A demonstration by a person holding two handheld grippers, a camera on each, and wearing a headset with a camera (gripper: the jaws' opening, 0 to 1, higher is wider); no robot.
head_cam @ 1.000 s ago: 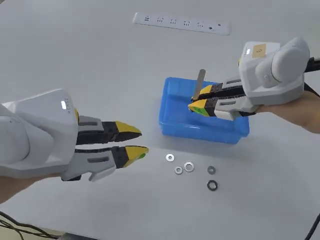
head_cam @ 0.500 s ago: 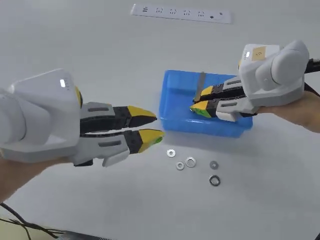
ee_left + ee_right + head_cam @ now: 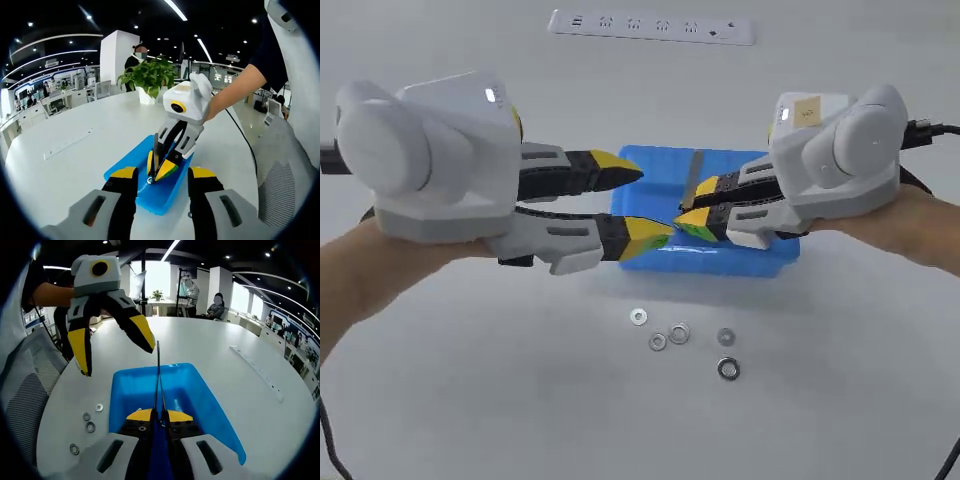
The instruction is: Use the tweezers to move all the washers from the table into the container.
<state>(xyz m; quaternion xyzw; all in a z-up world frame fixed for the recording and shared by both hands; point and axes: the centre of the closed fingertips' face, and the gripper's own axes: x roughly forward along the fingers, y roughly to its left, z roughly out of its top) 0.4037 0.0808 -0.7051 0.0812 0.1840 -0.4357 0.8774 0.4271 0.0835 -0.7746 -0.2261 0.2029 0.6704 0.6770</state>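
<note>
Currently your right gripper (image 3: 696, 205) is clenched on the thin metal tweezers (image 3: 696, 170) above the blue rectangular plastic container (image 3: 750, 262). Your left gripper (image 3: 653, 204) hovers over its left edge, jaws spread. Five small metal washers (image 3: 678, 333) lie on the white table (image 3: 500, 400), on the container's near side.

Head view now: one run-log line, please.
right gripper: shut on thin metal tweezers, over blue plastic container | left gripper: open, facing right gripper | five metal washers: on white table, outside container
</note>
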